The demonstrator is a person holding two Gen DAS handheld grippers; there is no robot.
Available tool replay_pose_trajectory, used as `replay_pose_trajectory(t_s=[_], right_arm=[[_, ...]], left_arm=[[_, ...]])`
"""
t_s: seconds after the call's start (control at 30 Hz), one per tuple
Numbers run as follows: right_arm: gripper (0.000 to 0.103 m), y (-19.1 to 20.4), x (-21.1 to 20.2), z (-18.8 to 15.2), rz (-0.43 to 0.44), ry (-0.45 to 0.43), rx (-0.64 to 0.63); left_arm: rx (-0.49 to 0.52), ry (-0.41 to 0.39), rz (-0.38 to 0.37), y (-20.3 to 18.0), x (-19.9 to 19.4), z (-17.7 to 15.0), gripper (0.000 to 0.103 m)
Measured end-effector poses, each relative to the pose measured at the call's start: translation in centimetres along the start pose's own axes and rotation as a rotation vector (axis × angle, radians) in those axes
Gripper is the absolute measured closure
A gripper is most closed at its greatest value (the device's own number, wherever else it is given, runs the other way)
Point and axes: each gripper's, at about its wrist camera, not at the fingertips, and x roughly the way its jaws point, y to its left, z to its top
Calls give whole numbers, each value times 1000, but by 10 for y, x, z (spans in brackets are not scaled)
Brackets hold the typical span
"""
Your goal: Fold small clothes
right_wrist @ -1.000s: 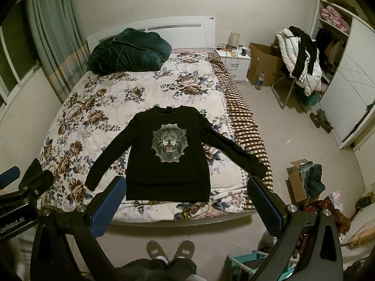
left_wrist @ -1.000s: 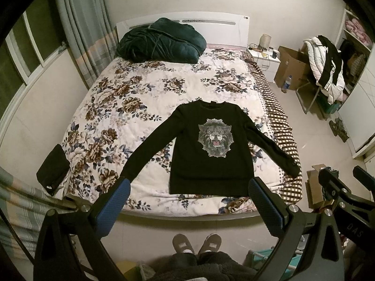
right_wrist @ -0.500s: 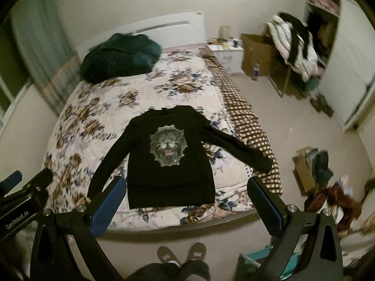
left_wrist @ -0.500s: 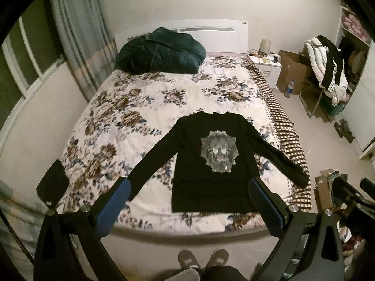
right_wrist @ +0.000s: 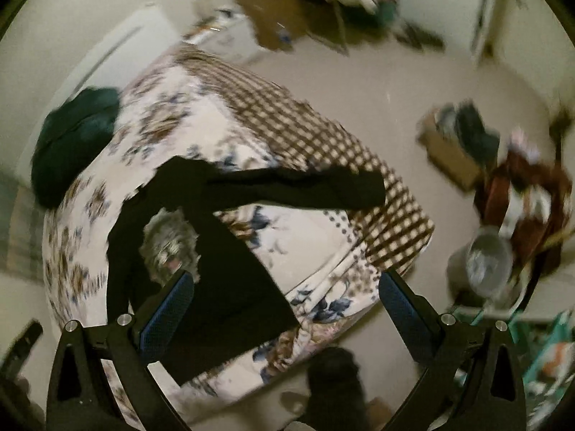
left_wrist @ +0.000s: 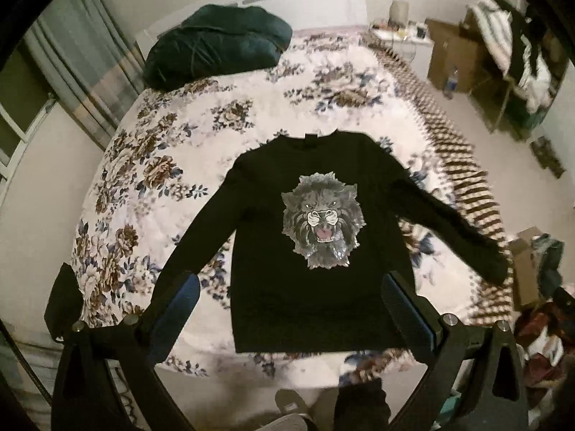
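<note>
A black long-sleeved shirt (left_wrist: pixel 316 237) with a lion print lies flat, face up, near the foot of the bed (left_wrist: pixel 251 122), sleeves spread to both sides. My left gripper (left_wrist: pixel 291 309) is open and empty, held above the shirt's hem. In the blurred, tilted right wrist view the shirt (right_wrist: pixel 222 251) shows with its right sleeve (right_wrist: pixel 309 186) stretched toward the checked bed edge. My right gripper (right_wrist: pixel 284 305) is open and empty, above the bed's foot corner.
A dark green bundle (left_wrist: pixel 215 50) sits at the headboard. A nightstand (left_wrist: pixel 402 36) and cardboard box (left_wrist: pixel 452 57) stand right of the bed. A box of clothes (right_wrist: pixel 456 143) and clutter lie on the floor at right. My feet (left_wrist: pixel 298 413) are at the bed's foot.
Both grippers have moved closer to the bed. The right gripper has swung and tilted toward the shirt's right sleeve and bed corner. The shirt has not moved.
</note>
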Motion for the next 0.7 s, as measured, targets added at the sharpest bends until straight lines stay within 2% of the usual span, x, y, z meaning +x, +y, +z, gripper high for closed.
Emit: replay_pose_trajectory(t_s=[0.13, 0.3, 0.4, 0.5, 0.6, 0.63, 0.67, 0.7], right_arm=[[0, -75, 99, 65, 18, 38, 119], [0, -148, 228, 123, -57, 47, 190], [0, -187, 296, 140, -82, 92, 228], [0, -211, 351, 142, -94, 132, 219], [2, -231, 398, 138, -50, 183, 225], [14, -234, 409, 133, -13, 195, 241], [36, -236, 415, 129, 18, 202, 251], [46, -237, 421, 126, 21, 207, 253]], left_arm=[[7, 39, 45, -41, 59, 18, 0], [29, 115, 49, -97, 163, 33, 0], [38, 138, 69, -121, 215, 32, 0], [47, 175, 74, -141, 265, 28, 0], [61, 203, 95, -156, 307, 26, 0], [61, 210, 101, -159, 317, 25, 0], [60, 219, 108, -161, 326, 25, 0], [58, 232, 115, -161, 335, 24, 0]])
